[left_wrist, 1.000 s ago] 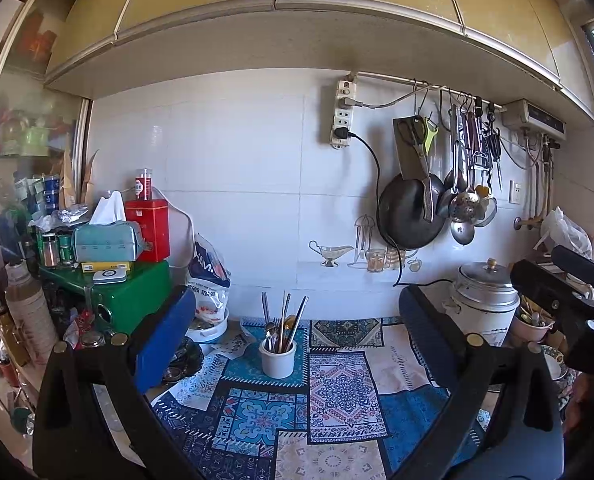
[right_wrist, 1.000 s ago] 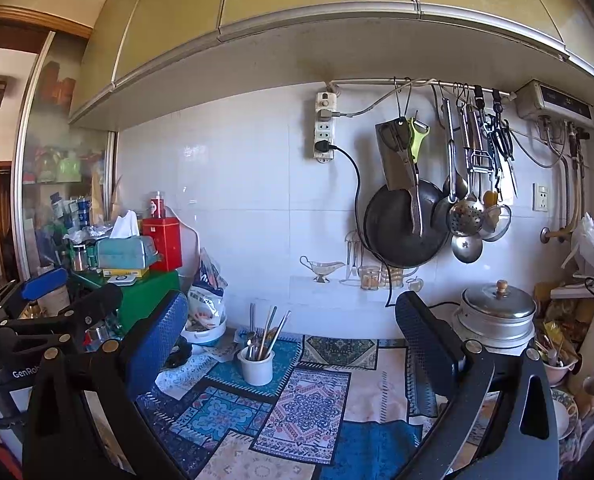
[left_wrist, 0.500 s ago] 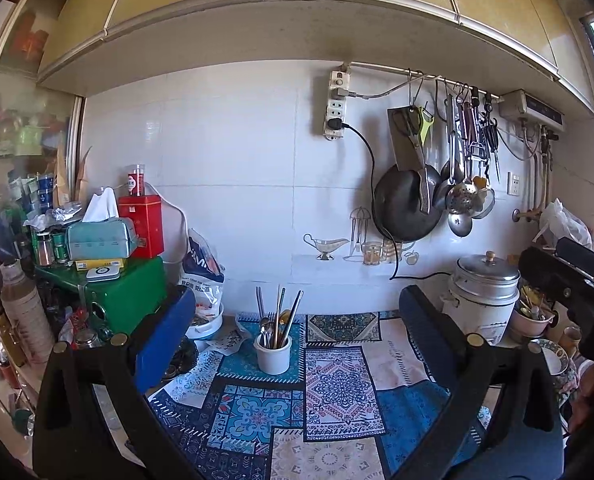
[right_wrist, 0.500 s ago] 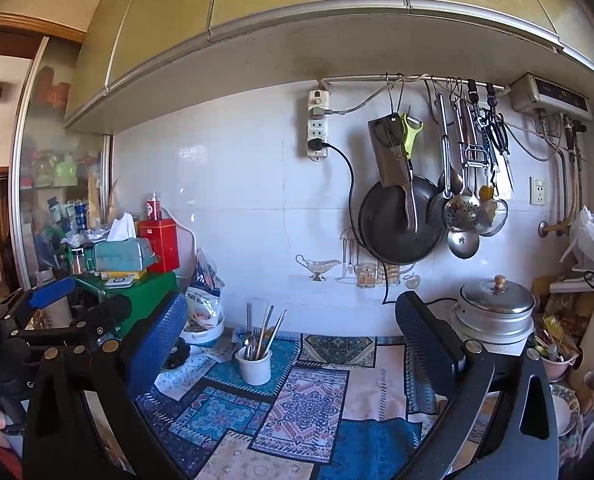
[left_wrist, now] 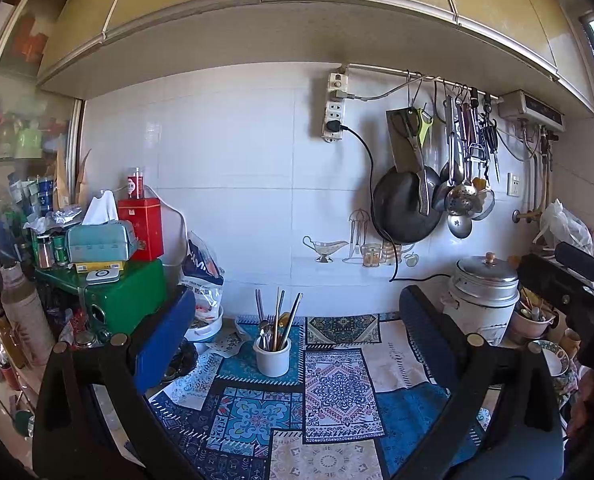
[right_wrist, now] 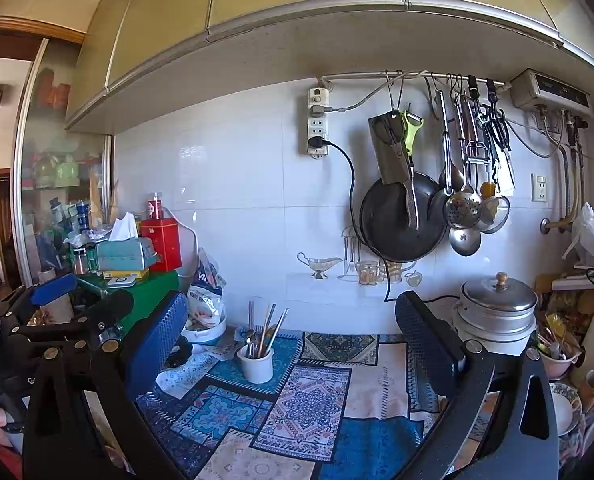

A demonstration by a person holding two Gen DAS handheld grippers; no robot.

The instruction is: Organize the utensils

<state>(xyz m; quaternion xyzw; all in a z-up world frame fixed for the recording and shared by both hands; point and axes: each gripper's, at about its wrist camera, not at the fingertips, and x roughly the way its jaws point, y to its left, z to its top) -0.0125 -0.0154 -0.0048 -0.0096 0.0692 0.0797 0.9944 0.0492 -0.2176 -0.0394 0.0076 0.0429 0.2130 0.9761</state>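
Observation:
A white cup [left_wrist: 273,357] holding several chopsticks and spoons [left_wrist: 277,322] stands on the patterned counter mat [left_wrist: 337,396]; it also shows in the right wrist view [right_wrist: 257,365]. My left gripper [left_wrist: 297,340] is open and empty, held above the mat in front of the cup. My right gripper [right_wrist: 291,336] is open and empty, to the right of the left one, the cup lying left of its middle. A bowl with more utensils [left_wrist: 531,314] sits at the far right.
A rail on the tiled wall holds a cleaver, wok [left_wrist: 407,210], ladles and scissors. A steel pot [left_wrist: 485,290] stands at the right. A green box [left_wrist: 125,294] with a tissue box and red tin stands at the left, beside plastic bags.
Both views have tilted slightly up and drawn back, so the cup sits a little lower in frame. Both grippers stay open and empty.

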